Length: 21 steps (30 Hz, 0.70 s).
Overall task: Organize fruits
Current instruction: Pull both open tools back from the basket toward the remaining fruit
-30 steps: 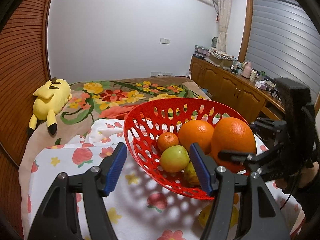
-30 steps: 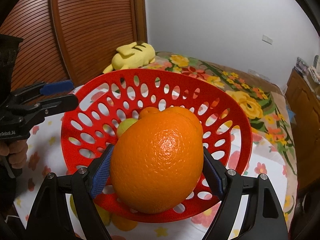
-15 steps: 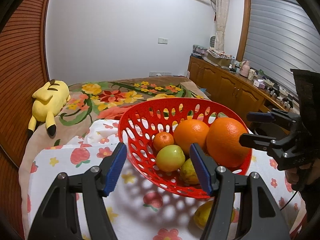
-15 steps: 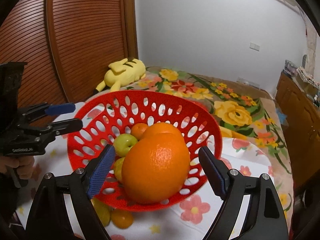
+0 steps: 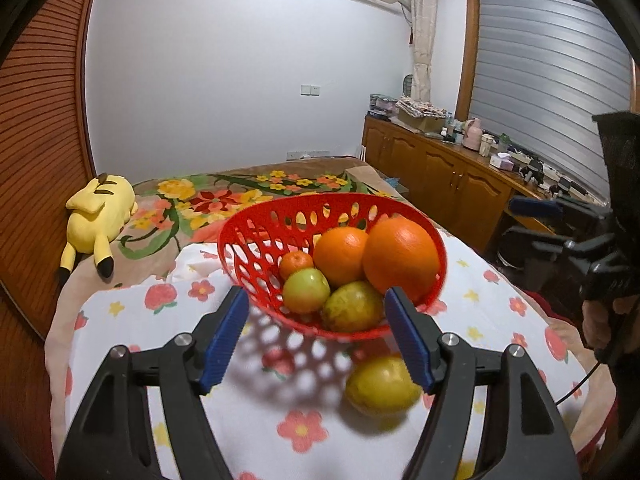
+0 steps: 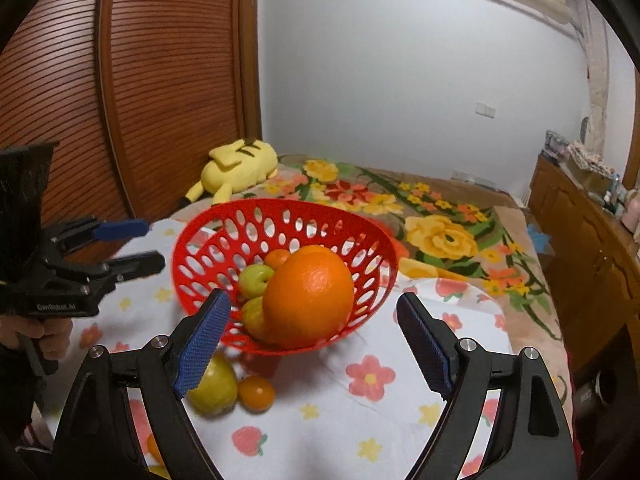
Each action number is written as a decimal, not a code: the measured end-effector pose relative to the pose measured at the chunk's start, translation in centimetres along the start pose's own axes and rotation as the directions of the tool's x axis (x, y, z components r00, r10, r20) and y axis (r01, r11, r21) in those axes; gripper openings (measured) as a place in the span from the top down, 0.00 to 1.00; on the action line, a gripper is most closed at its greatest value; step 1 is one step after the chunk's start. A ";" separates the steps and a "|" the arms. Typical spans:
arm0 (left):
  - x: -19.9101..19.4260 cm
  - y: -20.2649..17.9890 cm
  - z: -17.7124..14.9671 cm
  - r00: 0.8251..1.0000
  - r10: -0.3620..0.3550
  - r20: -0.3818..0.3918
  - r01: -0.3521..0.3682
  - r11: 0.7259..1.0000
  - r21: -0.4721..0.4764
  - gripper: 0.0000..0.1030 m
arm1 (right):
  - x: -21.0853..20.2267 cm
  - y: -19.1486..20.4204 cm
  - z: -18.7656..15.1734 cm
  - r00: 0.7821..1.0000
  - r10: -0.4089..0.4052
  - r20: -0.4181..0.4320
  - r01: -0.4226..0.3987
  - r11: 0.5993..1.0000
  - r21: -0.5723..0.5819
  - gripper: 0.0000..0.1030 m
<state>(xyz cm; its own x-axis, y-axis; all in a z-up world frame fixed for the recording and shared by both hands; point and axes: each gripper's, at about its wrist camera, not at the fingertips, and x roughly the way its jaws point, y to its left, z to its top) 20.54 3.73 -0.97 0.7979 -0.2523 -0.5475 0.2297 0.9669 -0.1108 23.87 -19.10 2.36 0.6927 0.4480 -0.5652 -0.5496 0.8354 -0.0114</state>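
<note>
Nearest, the left hand-held gripper (image 5: 316, 336) has nothing between its blue pads; its jaws are opening and stand at a middling width over the flowered cloth on the worktop (image 5: 248, 412). Beside its right finger lies a yellow-green fruit (image 5: 382, 384), loose on the cloth and still outside the basket. It looks firm, rounded and smooth-skinned, so it would likely roll at a nudge and could slip from a pinch placed off-centre; taking it across its widest middle, with pads on opposite sides, seems safest. The right hand-held gripper (image 6: 316, 344) stands wide and holds nothing, its pads clear of everything. Below its left finger the same yellow-green fruit touches a small orange fruit (image 6: 256, 393); that one is light and probably softer, asking for a gentle squeeze. Another bit of orange shows at the lower edge, too hidden to name.

Just beyond sits the red basket (image 5: 256, 236), a stiff plastic bowl full of holes, probably light enough to shift if bumped. Inside rest a large orange (image 5: 400, 258), a second orange (image 5: 340, 254), a small tangerine (image 5: 296, 264), a green apple (image 5: 306, 290) and another yellow-green fruit (image 5: 352, 306), packed touching one another. Farther back a yellow plush toy (image 5: 100, 212) lies on the bed (image 5: 224, 196).
</note>
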 end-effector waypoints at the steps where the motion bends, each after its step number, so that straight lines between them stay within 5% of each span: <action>1: -0.4 -0.2 -0.2 1.000 0.001 -0.002 -0.001 1.000 0.000 0.31 | -0.5 0.2 -0.1 1.000 -0.002 0.006 0.002 1.000 0.000 0.15; 21: -5.9 -3.3 -6.7 0.999 0.011 -0.052 -0.011 1.000 0.007 0.31 | -5.1 5.8 -9.2 0.996 0.089 -0.025 -0.086 0.992 0.095 0.16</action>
<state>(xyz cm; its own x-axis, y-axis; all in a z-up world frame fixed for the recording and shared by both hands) 11.32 2.26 -2.92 0.7706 -0.2390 -0.5909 0.2249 0.9694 -0.0988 12.85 -19.46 -2.41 0.6291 0.5124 -0.5846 -0.5604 0.8201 0.1158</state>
